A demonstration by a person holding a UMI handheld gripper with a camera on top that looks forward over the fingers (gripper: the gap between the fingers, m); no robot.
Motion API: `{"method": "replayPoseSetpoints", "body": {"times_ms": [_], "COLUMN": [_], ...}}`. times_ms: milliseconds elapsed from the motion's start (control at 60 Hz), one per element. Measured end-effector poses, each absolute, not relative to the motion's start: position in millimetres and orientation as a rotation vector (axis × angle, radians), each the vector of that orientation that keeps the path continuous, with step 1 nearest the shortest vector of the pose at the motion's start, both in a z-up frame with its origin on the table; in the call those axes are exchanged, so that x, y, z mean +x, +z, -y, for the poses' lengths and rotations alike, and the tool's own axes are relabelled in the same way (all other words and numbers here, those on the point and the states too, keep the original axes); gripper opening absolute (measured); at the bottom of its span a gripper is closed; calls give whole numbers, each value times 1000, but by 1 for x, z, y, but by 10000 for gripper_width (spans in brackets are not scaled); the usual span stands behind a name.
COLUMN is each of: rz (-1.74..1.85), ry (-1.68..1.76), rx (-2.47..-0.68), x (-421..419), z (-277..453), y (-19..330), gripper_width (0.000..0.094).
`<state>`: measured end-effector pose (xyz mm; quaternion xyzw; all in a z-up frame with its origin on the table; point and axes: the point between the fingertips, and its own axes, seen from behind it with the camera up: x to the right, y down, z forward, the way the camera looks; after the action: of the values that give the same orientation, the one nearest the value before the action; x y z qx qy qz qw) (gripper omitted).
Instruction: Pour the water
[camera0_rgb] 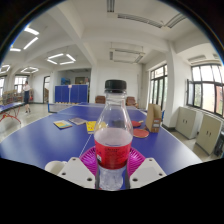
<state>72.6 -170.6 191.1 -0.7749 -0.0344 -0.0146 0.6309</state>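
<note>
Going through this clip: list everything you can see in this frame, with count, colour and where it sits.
bottle: one, clear plastic with a dark cap and red liquid up to about half, upright between the fingers at the near table edge.
table: one, blue top, under the bottle and stretching beyond it.
flat items: a few, yellow and pale, lying on the table beyond the bottle; too small to name.
orange item: one, on the table to the right of the bottle; unclear what it is.
chairs: a few, brownish, past the table's far side.
blue partitions: at the far wall.
windows: along the right wall.
tool: one, white fingers with pink pads, closed on the bottle's lower body.
</note>
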Motion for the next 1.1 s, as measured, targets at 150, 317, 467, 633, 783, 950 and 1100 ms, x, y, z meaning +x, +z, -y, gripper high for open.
{"method": "replayPoseSetpoints", "body": {"times_ms": [150,317,467,633,783,950,1100], "rz": [58,61,50,34,25,-37,-28], "ry": [15,8,3,-2,-62,-77,-131], "rx": [-1834,-1791,-1803,-1941,-1994,-2065,-2092], "x": [78,76,76,86,84,69,52], "z": [170,182,181,193,238,323,401], "y": [126,101,101,94,130,169,190], "gripper_width": [337,342,454,857,854,849,853]}}
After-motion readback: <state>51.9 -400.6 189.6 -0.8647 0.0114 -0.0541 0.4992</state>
